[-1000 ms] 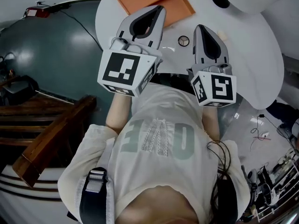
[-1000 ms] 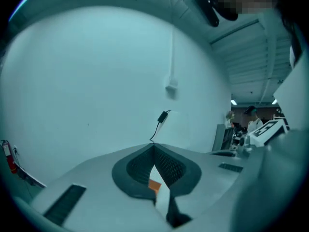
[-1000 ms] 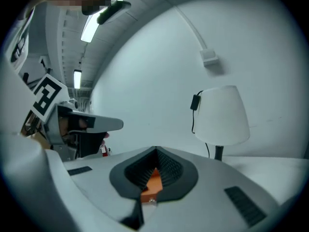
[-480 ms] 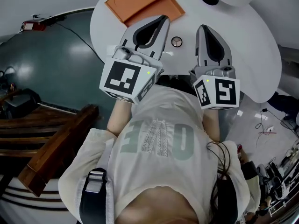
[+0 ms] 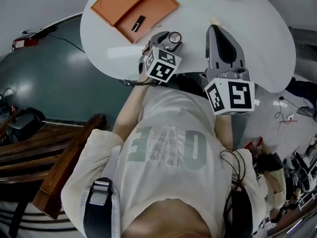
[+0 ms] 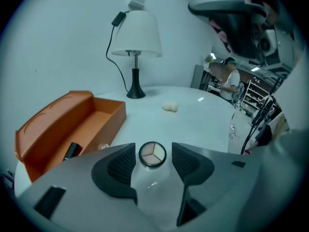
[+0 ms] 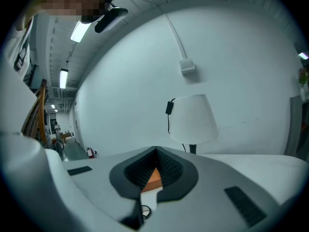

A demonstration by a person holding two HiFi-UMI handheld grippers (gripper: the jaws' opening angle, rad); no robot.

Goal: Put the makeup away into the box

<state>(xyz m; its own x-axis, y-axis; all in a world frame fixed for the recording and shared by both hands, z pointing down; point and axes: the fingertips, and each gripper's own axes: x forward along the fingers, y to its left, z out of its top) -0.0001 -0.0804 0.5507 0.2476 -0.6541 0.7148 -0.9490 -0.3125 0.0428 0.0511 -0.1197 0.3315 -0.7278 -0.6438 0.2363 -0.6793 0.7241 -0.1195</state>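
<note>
White round bench [image 5: 247,43]: orange box [image 5: 116,1] at far-left edge, lamp [image 6: 136,33] at far edge. Left gripper [image 6: 153,148] fingers, just opening, stand apart around compact [image 6: 152,155], clear of it. Right gripper [image 7: 155,150] fingers together.

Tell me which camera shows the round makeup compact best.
The left gripper view: the compact sits centred, its three shades plain. The head view shows it only small from above; the right gripper view doesn't clearly show it.
</note>
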